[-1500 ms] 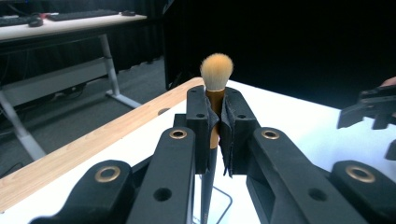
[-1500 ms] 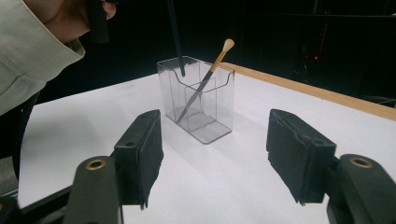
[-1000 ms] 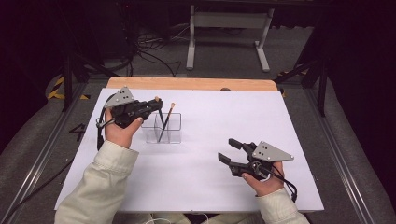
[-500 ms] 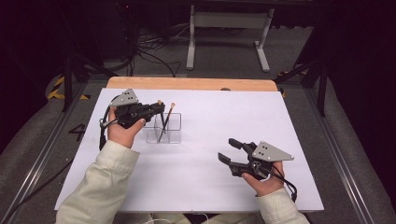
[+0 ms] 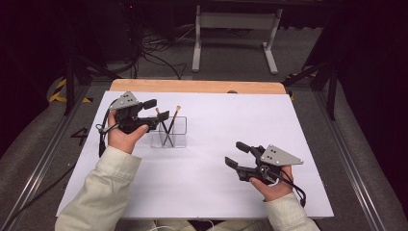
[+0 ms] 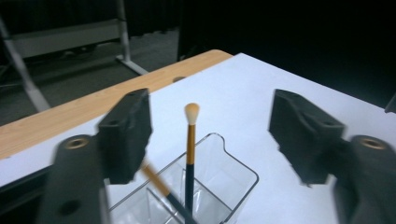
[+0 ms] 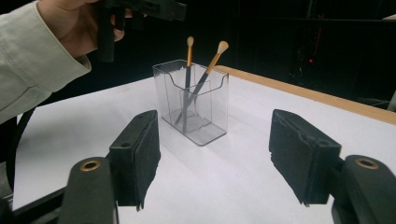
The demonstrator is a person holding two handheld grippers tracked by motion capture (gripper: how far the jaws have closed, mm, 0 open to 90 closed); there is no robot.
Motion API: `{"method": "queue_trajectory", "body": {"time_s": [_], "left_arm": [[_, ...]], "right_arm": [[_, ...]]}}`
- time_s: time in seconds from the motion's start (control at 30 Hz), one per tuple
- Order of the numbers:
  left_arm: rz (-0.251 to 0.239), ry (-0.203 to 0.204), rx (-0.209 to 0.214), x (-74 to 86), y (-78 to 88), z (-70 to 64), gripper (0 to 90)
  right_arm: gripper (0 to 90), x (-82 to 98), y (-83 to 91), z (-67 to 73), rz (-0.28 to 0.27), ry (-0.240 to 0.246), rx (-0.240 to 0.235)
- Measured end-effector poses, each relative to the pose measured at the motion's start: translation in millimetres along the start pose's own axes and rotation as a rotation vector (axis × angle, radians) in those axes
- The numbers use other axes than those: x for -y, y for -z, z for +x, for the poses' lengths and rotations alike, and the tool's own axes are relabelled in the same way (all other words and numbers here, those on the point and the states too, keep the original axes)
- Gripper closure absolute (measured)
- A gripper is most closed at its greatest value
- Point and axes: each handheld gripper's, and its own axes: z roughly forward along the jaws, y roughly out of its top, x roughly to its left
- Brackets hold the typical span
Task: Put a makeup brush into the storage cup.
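The left claw [image 5: 156,109] is hovering just above the clear plastic holder [image 5: 169,138], which is standing on the white sheet of the counter [image 5: 202,192], toward its far left part, nearer the far wooden edge than the near one. Its jaws have just been opening and are now standing spread, with nothing pinched: in the left gripper view the tan tip of the upright brush [image 6: 191,140] is rising in the gap between the two pads without touching either. That brush is standing nearly straight in the holder, handle down; a second brush [image 7: 205,70] is leaning across the same holder, its tip pointing away from the first. In the high view the two brush handles are crossing inside the clear walls. The right claw [image 5: 235,155] is resting well apart from the holder, near the counter's near right corner, pointing toward the holder, with its jaws also spread and holding nothing. The person's left hand [image 5: 122,137], in a pale sleeve, is gripping the left claw's body beside the holder.
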Motion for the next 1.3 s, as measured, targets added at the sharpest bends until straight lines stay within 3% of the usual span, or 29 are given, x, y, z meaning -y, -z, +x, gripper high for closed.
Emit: {"method": "queue_trajectory", "body": {"time_s": [0.23,0.47,0.6,0.97,1.13,1.3], "left_arm": [[-0.010,-0.025,-0.032,0.0,25.5,-10.2,18.1],[-0.012,-0.045,0.004,10.7,43.9,-21.2,17.3],[-0.026,-0.032,0.037,17.6,52.7,-25.4,16.9],[-0.024,-0.033,0.063,39.3,75.0,-31.9,16.1],[-0.041,-0.015,0.078,48.6,79.0,-30.0,15.9],[-0.017,-0.024,0.087,56.3,78.1,-29.7,15.4]], "right_arm": [[34.0,-4.1,-2.3,-5.1,-0.003,0.001,-0.001],[31.8,-9.7,-1.1,-15.7,-0.003,-0.003,0.007],[30.3,-13.0,0.9,-24.5,-0.001,-0.012,0.019],[27.6,-13.8,5.7,-39.6,0.010,-0.029,0.029],[26.2,-13.1,10.1,-45.3,0.031,-0.025,0.042],[25.6,-11.3,14.0,-50.0,0.054,-0.022,0.049]]}}
